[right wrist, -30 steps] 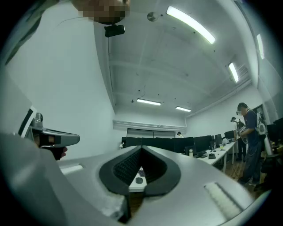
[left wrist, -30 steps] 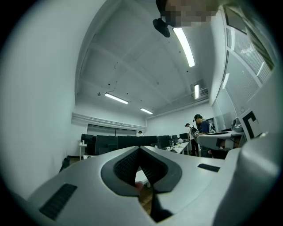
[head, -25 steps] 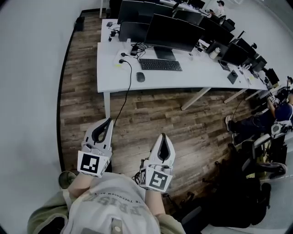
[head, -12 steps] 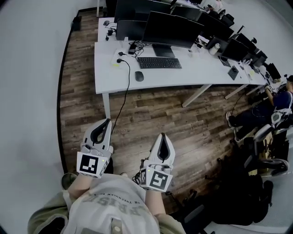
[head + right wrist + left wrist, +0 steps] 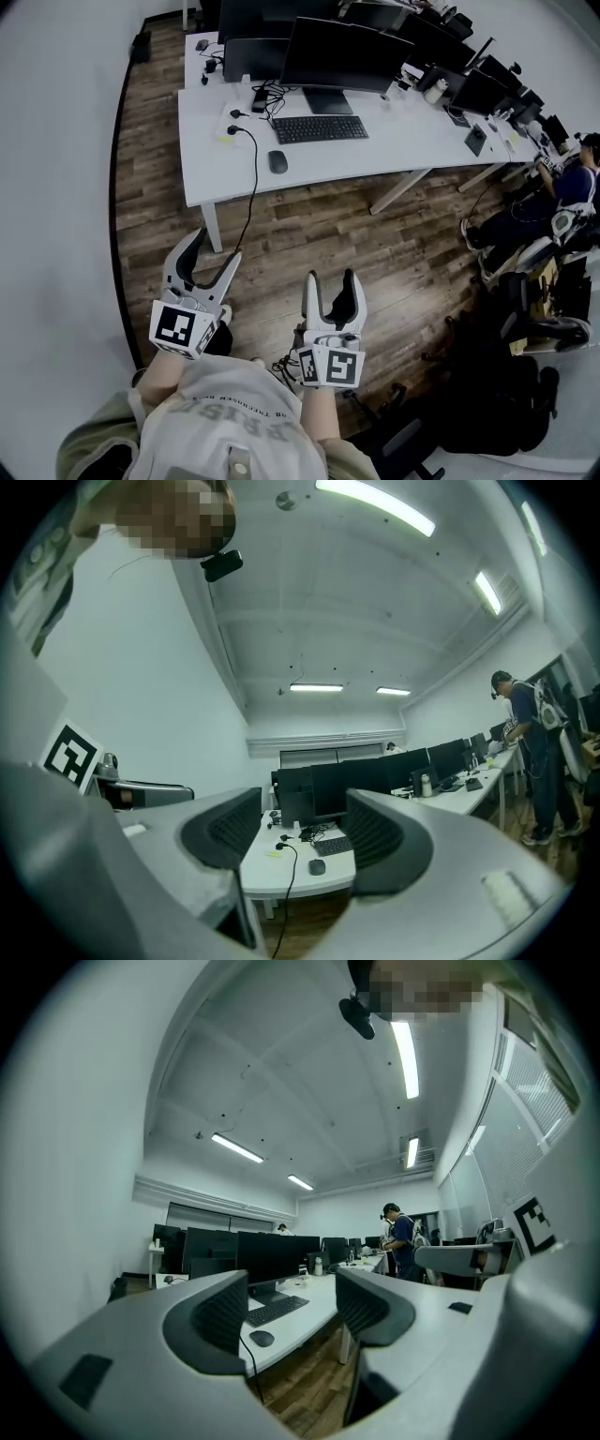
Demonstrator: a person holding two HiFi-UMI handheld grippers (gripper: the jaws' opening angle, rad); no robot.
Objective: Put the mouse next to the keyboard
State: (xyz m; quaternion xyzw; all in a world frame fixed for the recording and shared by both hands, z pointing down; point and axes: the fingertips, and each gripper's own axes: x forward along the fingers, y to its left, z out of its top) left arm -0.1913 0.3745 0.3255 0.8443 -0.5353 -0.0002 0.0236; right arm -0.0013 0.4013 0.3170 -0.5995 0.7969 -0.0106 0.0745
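Note:
A dark mouse lies on the white desk, left of and nearer than the black keyboard. Both grippers are held over the wood floor, well short of the desk. My left gripper and my right gripper have their jaws opening, with nothing between them. In the left gripper view the mouse and keyboard show far off between the fingers. In the right gripper view the mouse sits in front of the keyboard, far beyond the fingers.
Monitors stand behind the keyboard. A black cable hangs from the desk's front edge to the floor. A desk leg stands ahead of the left gripper. A seated person and office chairs are at the right.
Both grippers' jaws have gone from shut to spread apart. The desk has shifted slightly left and nearer in the head view.

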